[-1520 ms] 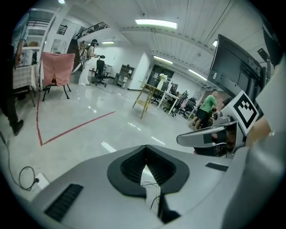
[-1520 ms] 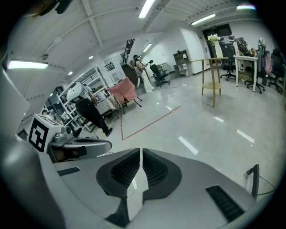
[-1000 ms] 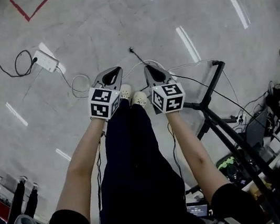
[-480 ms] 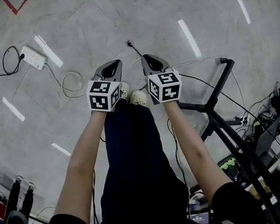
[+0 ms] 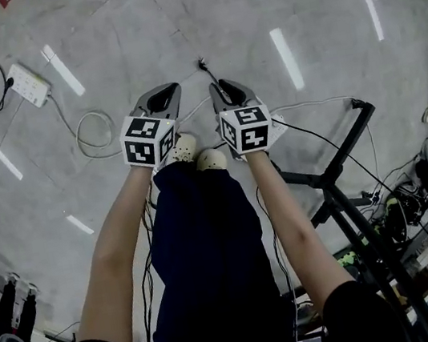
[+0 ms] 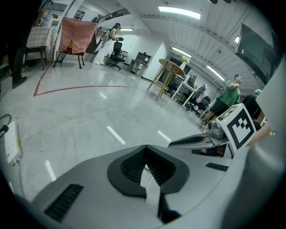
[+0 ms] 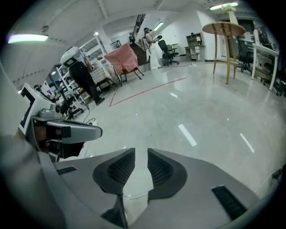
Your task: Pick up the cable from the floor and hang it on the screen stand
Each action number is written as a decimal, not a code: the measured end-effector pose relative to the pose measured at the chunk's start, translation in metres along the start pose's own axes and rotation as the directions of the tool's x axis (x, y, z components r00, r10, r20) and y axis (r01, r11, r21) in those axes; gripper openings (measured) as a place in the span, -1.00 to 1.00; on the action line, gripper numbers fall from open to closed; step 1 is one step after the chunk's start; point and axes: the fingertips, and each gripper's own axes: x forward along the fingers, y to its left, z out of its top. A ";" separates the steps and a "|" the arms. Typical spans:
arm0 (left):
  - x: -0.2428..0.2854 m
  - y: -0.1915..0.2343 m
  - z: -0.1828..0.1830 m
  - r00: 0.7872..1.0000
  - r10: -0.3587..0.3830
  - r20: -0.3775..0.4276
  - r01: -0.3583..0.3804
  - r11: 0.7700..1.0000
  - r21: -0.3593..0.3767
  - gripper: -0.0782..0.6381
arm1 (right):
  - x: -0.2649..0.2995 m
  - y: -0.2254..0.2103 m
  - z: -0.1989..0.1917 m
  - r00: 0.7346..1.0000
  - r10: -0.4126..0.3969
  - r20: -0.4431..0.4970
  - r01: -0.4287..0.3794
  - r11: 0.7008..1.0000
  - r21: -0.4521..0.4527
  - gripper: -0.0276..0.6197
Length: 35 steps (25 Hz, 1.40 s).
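You stand on a polished grey concrete floor that mirrors the ceiling's strip lights as pale bars. Your left gripper has its jaws pressed together, with nothing between them. Your right gripper has just been opening; its jaws stand slightly apart on bare floor. The thin dark cable lies on the floor, its plug end just ahead of the two gripper tips. The black screen stand stands to your right. To your left, a white power strip trails a looped white cord. Farther off are a red floor line, a round wooden table and a pink cloth draped over a frame.
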 end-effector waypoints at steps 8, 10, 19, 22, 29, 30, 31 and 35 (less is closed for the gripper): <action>0.050 0.037 -0.042 1.000 0.002 -0.007 -0.002 1.000 -0.015 -0.76 | 0.067 -0.019 -0.032 0.999 0.016 -0.029 -0.017 0.999 -0.031 -0.51; 0.060 0.041 -0.051 1.000 -0.007 -0.011 0.007 1.000 0.003 -0.76 | 0.081 -0.024 -0.038 0.999 0.020 -0.026 -0.020 1.000 0.005 -0.48; 0.095 0.063 -0.083 0.999 -0.033 -0.001 0.033 0.999 -0.024 -0.76 | 0.143 -0.050 -0.069 0.998 -0.041 -0.056 0.042 0.999 0.002 -0.38; 0.102 0.069 -0.089 0.999 -0.035 -0.001 0.035 0.999 -0.019 -0.76 | 0.158 -0.057 -0.074 0.994 -0.090 -0.059 0.089 0.996 -0.004 -0.37; 0.110 0.074 -0.096 0.998 -0.056 0.008 0.056 0.997 -0.057 -0.76 | 0.183 -0.062 -0.082 0.986 -0.136 -0.096 0.137 0.991 0.003 -0.34; 0.110 0.075 -0.097 0.998 -0.057 0.003 0.057 0.997 -0.050 -0.76 | 0.185 -0.062 -0.083 0.983 -0.152 -0.101 0.153 0.988 0.003 -0.34; 0.110 0.076 -0.098 0.998 -0.056 -0.003 0.056 0.997 -0.045 -0.76 | 0.185 -0.064 -0.084 0.980 -0.174 -0.099 0.175 0.985 0.001 -0.35; 0.104 0.080 -0.102 0.999 -0.049 -0.020 0.048 0.998 -0.039 -0.76 | 0.184 -0.073 -0.083 0.968 -0.240 -0.075 0.240 0.971 -0.016 -0.50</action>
